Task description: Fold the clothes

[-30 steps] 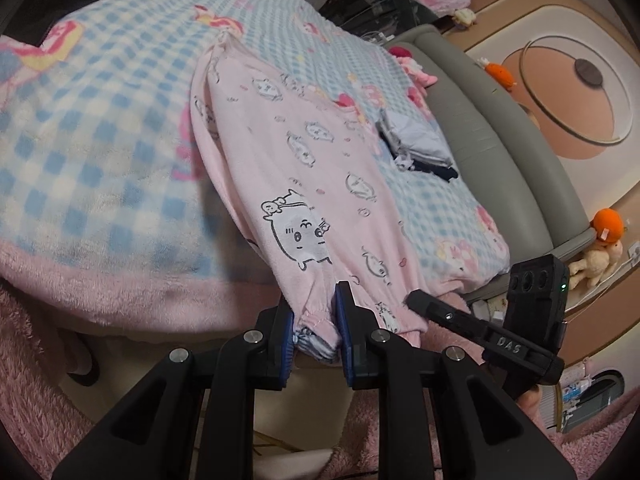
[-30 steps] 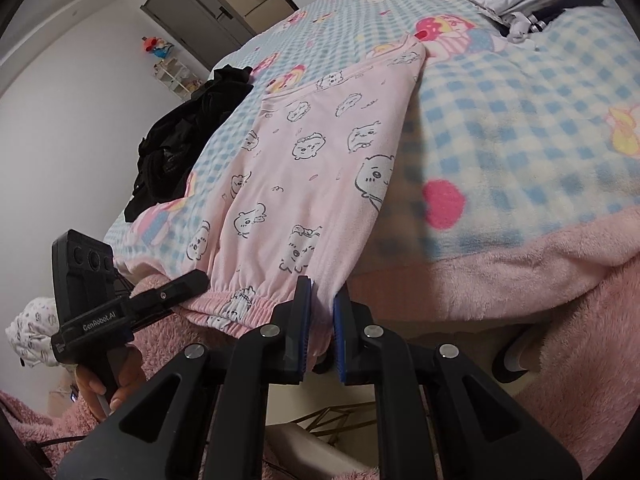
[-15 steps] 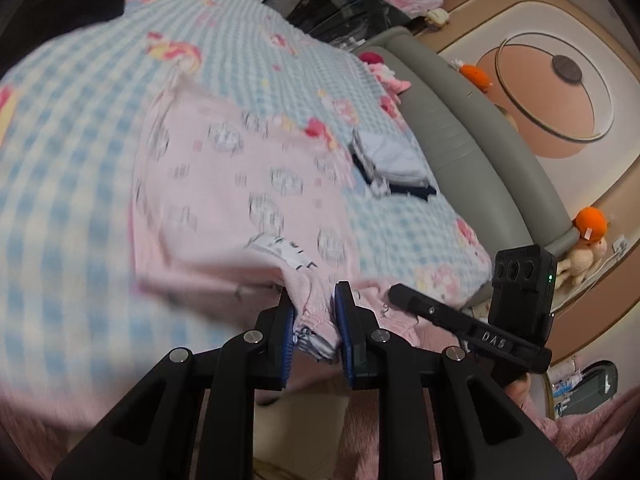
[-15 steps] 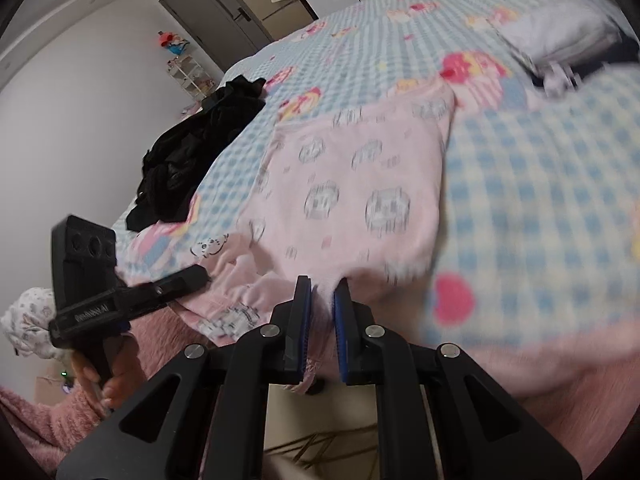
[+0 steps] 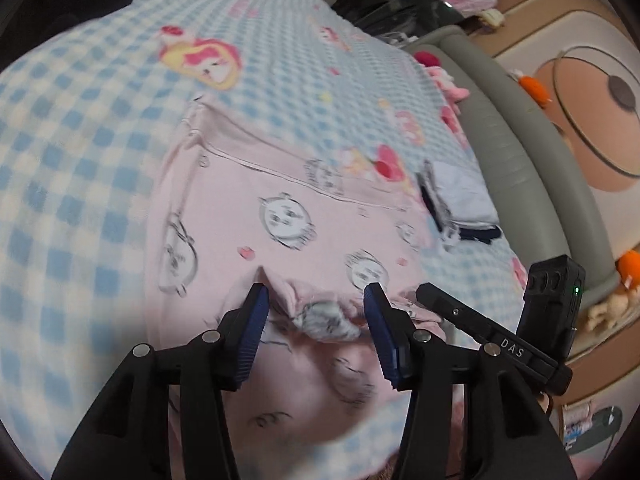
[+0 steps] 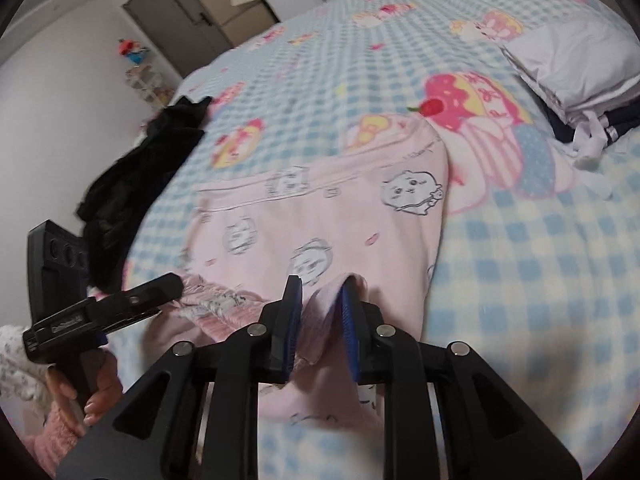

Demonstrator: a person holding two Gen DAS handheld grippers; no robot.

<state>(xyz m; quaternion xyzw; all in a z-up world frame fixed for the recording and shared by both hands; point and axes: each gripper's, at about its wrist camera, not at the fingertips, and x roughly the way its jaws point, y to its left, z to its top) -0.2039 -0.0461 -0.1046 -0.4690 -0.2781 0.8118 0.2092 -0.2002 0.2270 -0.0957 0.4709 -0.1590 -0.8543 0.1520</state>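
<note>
Two grippers work the near hem of one garment, which explains the matched poses. Farthest left in the right wrist view, a crumpled black garment (image 6: 132,184) lies on the blue-and-white checked fleece blanket (image 6: 540,280), apparently waiting its turn. Next, the left gripper (image 5: 316,304) has just been opening: its blue pads stand wide, with the gathered hem of the pale pink cartoon-print pyjama piece (image 5: 280,216) lying loose between them, touching neither pad clearly. That looks like a release, the hem having been carried over the body of the cloth to make a fold. The pyjama lies flat in the middle of the bed, its far seam straight across. The right gripper (image 6: 320,300) has also been opening, less so; a fold of pink cloth stands between its pads and appears to touch the right one, so its hold seems nearly slack. Farthest right, a folded pale grey garment (image 6: 580,56) rests on a dark one, well apart, likely finished pieces.
</note>
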